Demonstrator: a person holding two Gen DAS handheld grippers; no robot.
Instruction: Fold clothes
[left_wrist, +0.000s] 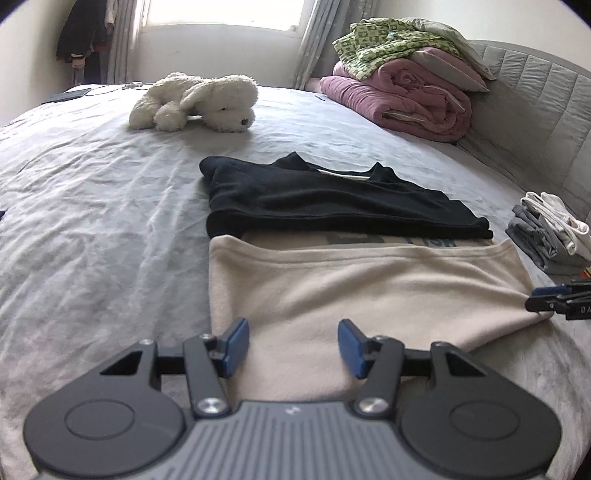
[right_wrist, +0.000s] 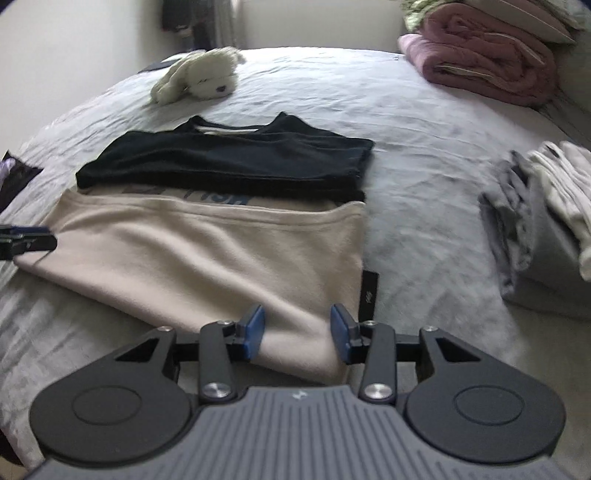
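While the left wrist view looks along the bed (left_wrist: 92, 192), we find the left claw (left_wrist: 293, 347) standing apart at a middling width with nothing between its blue pads (left_wrist: 236, 345) — it hovers above the near edge of the folded shirt (left_wrist: 351, 295). We note that shirt lying flat on the grey sheet, its beige lower part turned up over the front so that a strip of print shows between it and the black upper part. At the frame's right edge the right claw (left_wrist: 554, 299) sits at the beige corner; whether it touches the cloth we cannot tell from here. Beyond lie a white plush dog (left_wrist: 199, 103), a rolled pink quilt (left_wrist: 406, 103) and, at the right, a small stack of folded clothes (left_wrist: 546, 236).

Turning to the right wrist view, which is somewhat blurred, we record the right claw (right_wrist: 297, 332) parted moderately and gripping nothing — its pads stand above the shirt's (right_wrist: 207, 251) near right corner, just beside a black tag (right_wrist: 369, 295). The left claw (right_wrist: 26, 242) shows at the left edge, at the cloth's far side. The stack of folded clothes (right_wrist: 535, 229) rests well apart to the right.
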